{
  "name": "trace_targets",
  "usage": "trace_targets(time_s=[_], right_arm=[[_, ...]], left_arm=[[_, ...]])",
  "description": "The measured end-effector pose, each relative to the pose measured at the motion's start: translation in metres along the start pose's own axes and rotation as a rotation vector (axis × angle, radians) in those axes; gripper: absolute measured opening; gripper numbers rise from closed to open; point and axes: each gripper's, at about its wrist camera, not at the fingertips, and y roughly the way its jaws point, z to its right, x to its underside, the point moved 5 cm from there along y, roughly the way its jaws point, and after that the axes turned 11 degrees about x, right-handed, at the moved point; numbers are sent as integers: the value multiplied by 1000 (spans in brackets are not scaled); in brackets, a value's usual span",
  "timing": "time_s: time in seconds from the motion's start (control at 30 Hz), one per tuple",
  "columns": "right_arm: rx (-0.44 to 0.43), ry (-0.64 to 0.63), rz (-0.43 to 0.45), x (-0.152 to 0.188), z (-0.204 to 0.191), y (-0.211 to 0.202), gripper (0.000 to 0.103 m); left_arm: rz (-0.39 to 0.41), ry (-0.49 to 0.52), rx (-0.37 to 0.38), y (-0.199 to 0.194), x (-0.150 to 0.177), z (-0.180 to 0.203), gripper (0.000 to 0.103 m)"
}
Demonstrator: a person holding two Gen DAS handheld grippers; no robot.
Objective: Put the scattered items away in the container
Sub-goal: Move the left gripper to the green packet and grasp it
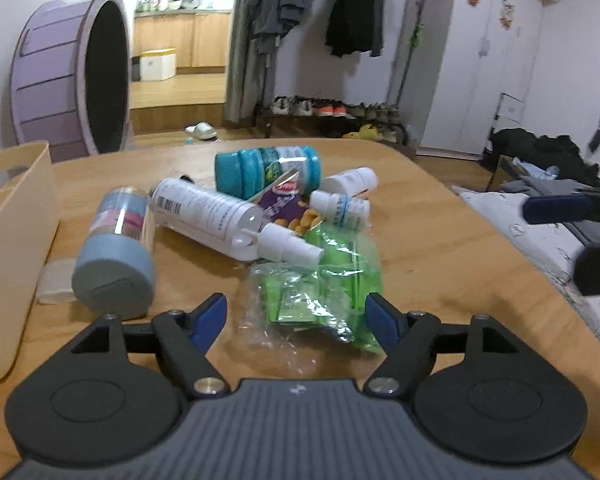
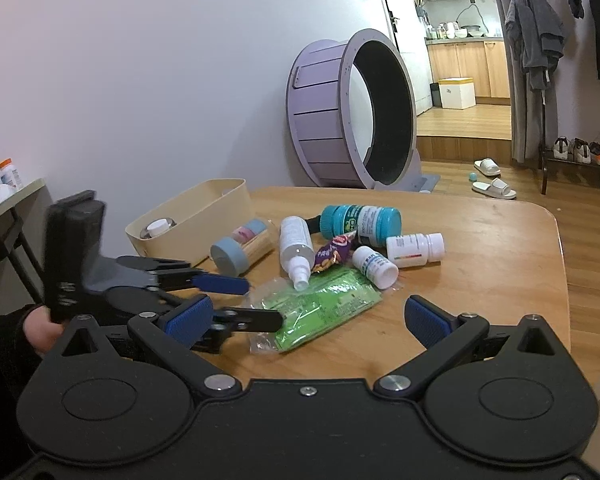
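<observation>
Place: I worked in a home.
Evidence: I saw a clothes rack (image 1: pixel 340 8), shoe rack (image 1: pixel 324 114), kitchen cabinets (image 2: pixel 464 68), slippers (image 2: pixel 494 188).

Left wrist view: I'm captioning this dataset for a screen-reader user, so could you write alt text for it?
The open left gripper hovers over a green plastic packet on a wooden table. Behind the packet lie a white spray bottle, a teal jar and small pill bottles. A cream container stands at the left.
</observation>
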Motion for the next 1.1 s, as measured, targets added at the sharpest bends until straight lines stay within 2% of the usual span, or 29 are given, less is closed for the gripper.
trace_targets(time_s=[0.17,0.2,0.3,0.33,0.53,0.97,1.1], right_arm=[[-1,1,1,1,2,-1,103],[-1,1,1,2,2,-2,103],[-1,1,1,3,3,-2,103],[-1,1,2,3,3,-3,103],[-1,1,9,3,3,-6,103],[-26,18,40,-7,2,-13,103],[-35,20,43,-9,-1,-12,103]], left_arm=[[13,12,9,2,4,2,75],[16,21,14,2,5,4,67],[26,49,73,0,7,14,27],[21,66,72,-2,8,17,20],[39,106,68,-22,14,24,6],[157,119,123,-88,6,32,4],[135,115,129,-93,3,25,4]])
